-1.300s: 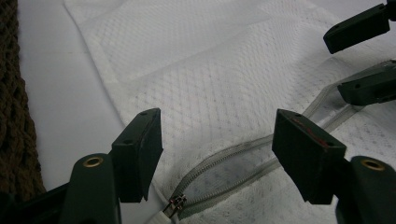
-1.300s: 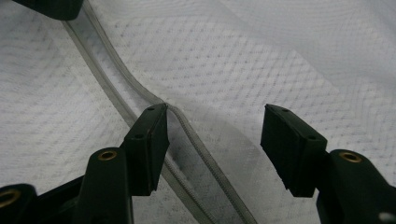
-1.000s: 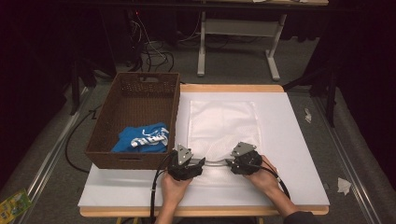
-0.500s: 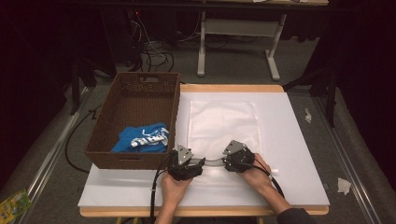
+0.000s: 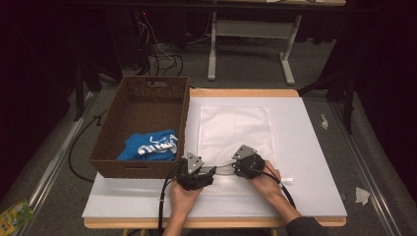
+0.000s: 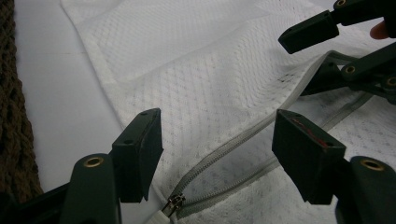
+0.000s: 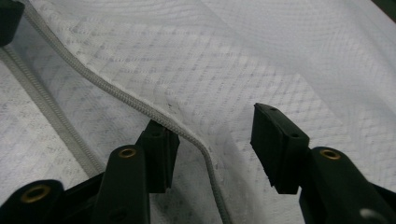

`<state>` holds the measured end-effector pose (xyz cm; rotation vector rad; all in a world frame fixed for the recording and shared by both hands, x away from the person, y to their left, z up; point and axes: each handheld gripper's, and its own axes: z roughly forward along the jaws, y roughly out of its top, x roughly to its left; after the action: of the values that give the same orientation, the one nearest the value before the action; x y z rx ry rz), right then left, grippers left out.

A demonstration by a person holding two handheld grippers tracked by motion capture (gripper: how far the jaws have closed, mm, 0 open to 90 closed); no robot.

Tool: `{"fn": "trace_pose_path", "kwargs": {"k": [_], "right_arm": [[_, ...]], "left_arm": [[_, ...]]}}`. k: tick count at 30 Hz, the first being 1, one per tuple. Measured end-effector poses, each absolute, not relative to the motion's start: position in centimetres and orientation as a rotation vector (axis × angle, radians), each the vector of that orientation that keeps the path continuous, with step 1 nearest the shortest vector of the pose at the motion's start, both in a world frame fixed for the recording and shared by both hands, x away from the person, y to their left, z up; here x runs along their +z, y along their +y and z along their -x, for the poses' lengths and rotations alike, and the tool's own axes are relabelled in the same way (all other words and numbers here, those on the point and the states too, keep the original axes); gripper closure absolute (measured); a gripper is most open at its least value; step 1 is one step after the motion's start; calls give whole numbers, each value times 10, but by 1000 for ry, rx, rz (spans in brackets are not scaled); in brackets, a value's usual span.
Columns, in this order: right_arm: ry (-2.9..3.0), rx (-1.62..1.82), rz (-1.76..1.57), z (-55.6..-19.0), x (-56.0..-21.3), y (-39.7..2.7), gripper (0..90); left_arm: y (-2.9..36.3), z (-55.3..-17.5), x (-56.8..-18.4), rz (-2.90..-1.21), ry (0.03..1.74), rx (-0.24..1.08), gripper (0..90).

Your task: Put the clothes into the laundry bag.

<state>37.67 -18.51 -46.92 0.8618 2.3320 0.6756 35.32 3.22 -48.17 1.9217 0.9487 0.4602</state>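
The white mesh laundry bag (image 5: 235, 132) lies flat on the desk (image 5: 314, 147) beside the wicker basket (image 5: 142, 123), its zipper (image 6: 243, 140) partly open along the near edge. The right claw (image 7: 212, 140) has just been closing, its jaws straddling the raised upper zipper edge without pinching it. The left claw (image 6: 217, 149) stands apart over the zipper pull (image 6: 173, 201), nearer to it.

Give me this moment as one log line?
left gripper: open over zipper | right gripper: jaws closing around upper zipper edge | mesh bag: unzipped
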Motion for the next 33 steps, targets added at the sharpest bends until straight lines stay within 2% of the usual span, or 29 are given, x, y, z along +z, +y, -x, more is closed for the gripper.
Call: {"fn": "trace_pose_path", "kwargs": {"k": [1,7,16,24,33], "right_arm": [[2332,676,-862,-377,-469,-185,543],[2318,688,-870,-378,-467,-187,692],[2338,692,-859,-380,-461,-187,827],[2339,749,-865,-383,-451,-189,886],[2362,770,-856,-386,-438,-188,891]], "left_arm": [[32,-353,-482,-1922,949,460,337],[32,-354,-482,-1922,958,458,334],[31,-354,-482,-1938,963,469,330],[28,-356,-482,-1975,976,469,319],[27,-357,-482,-1979,985,468,315]]}}
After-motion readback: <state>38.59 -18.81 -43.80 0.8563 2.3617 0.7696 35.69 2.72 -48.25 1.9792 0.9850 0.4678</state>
